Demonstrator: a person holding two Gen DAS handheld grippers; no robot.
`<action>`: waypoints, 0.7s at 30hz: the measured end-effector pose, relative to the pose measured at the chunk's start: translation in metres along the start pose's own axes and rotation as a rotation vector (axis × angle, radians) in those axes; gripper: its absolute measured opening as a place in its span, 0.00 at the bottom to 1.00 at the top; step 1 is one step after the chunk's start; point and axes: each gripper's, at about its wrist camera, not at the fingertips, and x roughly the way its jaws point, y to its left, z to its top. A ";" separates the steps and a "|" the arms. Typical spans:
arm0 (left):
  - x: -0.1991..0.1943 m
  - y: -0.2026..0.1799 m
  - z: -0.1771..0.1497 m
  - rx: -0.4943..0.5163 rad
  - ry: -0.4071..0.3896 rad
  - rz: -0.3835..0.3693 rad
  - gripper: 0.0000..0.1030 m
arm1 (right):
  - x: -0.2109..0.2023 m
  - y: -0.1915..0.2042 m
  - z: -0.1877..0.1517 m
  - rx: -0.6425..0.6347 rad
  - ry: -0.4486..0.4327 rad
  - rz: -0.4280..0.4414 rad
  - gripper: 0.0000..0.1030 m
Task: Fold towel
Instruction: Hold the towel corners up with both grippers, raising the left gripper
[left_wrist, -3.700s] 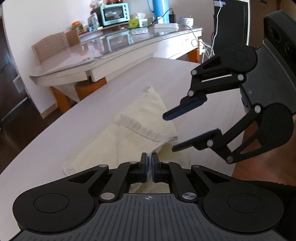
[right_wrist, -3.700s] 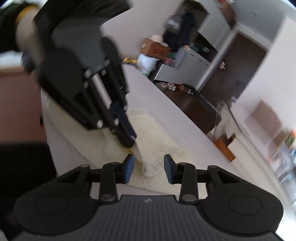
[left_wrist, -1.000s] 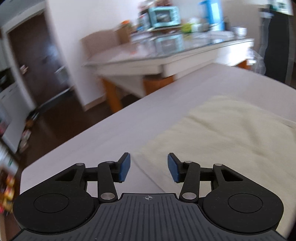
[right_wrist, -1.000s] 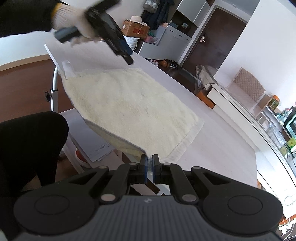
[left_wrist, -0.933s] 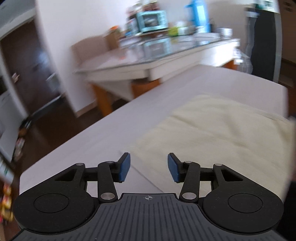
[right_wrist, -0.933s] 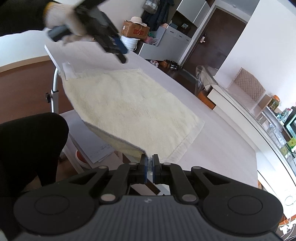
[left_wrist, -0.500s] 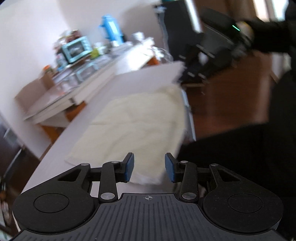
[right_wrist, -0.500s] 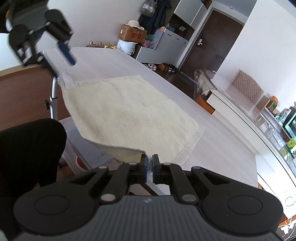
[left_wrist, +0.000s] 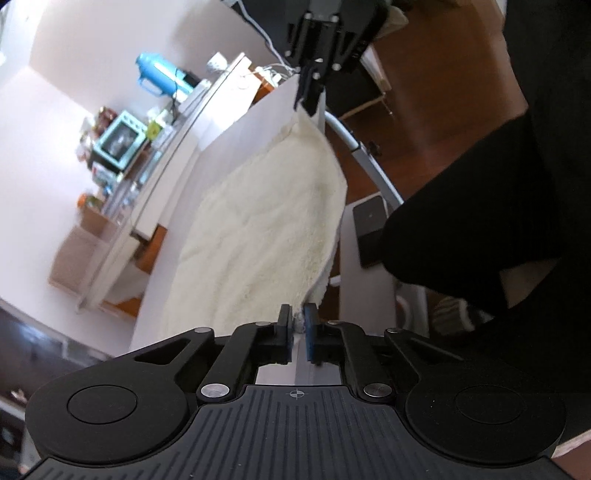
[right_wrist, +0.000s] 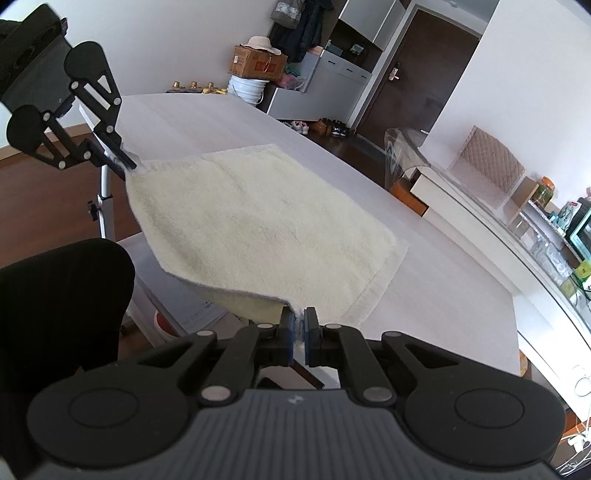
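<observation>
A cream towel lies spread on the white table, its near edge lifted off the table's front edge. My left gripper is shut on one near corner of the towel; it also shows in the right wrist view at the towel's far left corner. My right gripper is shut on the other near corner; it shows in the left wrist view at the towel's far end. The towel's near edge hangs between the two grippers.
A person's dark-clothed leg is close at the table's front. A metal table leg stands below. A glass-topped side table with appliances stands behind. Boxes and a bucket sit by the far wall.
My left gripper has swung round to the towel's near left corner and shut on it. My right gripper has stayed shut on its corner, and the near edge now lifts between both.
</observation>
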 end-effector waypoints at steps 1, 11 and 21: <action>-0.004 0.006 0.001 -0.034 0.005 -0.029 0.06 | -0.001 -0.001 -0.001 0.004 0.001 0.006 0.06; -0.039 0.078 -0.006 -0.398 -0.074 -0.111 0.06 | -0.022 -0.023 -0.006 0.063 -0.011 0.114 0.06; -0.036 0.105 -0.007 -0.506 -0.083 -0.058 0.06 | -0.022 -0.041 0.008 0.084 -0.046 0.159 0.06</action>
